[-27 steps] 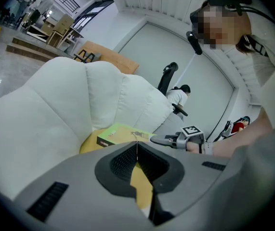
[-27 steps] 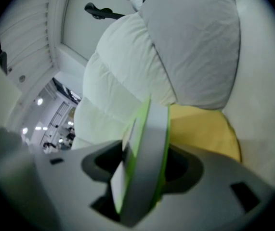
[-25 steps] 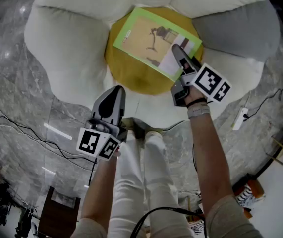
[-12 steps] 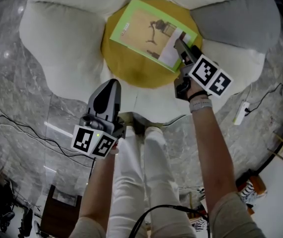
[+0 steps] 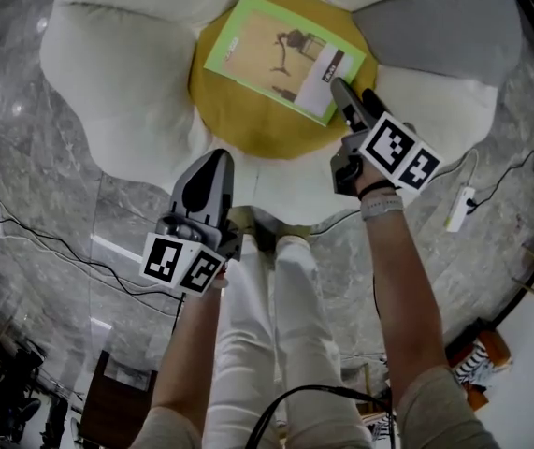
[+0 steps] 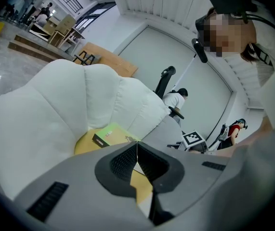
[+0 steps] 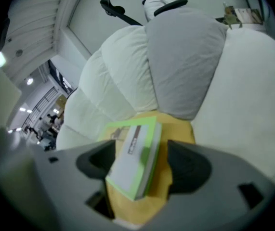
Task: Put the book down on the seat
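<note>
Book (image 5: 271, 50) corner between just-opened jaws of right hand-held gripper (image 5: 351, 91), angled down, left hand-held gripper (image 5: 217, 157) pressed together.

Grn book (image 5: 283, 56), yel seat (image 5: 238, 120), wht cushions (image 5: 117, 73).

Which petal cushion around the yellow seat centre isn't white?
The grey petal cushion at the head view's upper right, nearest the book's right corner. The other petal cushions are all white.
</note>
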The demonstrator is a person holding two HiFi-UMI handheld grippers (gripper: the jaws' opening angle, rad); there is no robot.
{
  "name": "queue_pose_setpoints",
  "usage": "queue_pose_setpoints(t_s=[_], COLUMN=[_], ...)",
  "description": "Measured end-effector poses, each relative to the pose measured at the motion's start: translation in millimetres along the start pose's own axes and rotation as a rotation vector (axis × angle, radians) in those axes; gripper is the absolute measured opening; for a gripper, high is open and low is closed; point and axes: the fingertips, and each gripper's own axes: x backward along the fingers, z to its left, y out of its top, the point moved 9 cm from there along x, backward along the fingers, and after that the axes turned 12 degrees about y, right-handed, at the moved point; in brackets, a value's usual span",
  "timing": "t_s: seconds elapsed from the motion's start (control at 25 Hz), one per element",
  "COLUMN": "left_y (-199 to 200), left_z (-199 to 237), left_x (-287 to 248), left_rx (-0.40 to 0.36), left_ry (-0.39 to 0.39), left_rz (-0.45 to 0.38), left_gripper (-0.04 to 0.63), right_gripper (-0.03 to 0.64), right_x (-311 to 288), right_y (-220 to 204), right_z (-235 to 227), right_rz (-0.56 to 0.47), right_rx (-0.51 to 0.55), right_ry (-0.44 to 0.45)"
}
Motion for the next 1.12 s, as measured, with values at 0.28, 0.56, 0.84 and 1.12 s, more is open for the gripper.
queue_pose_setpoints(t_s=[0.28, 0.56, 0.84, 1.12], left_y=[-4, -7, 9, 32], left_z=[-15, -29, -48, -66], left_x=[10, 17, 24, 27], left_rx=[-0.014, -0.025, -0.029, -0.031], left_ry=[-0.02, -0.033, -0.04, -0.051], left_rz=[-0.001, 0.005, -0.015, -0.038], left_gripper=[0.025, 0.025, 0.025, 0.025], right_gripper=[0.324, 0.319, 0.172, 0.053], right_x=[24, 49, 80, 109], right_y=[-8, -10, -8, -4], right_z=[9, 32, 68, 99], right_rz=[0.007, 0.019, 0.006, 0.006], right_rx=[-0.012, 0.035, 0.087, 0.125], right_ry=[0.07, 0.185, 0.29, 0.357])
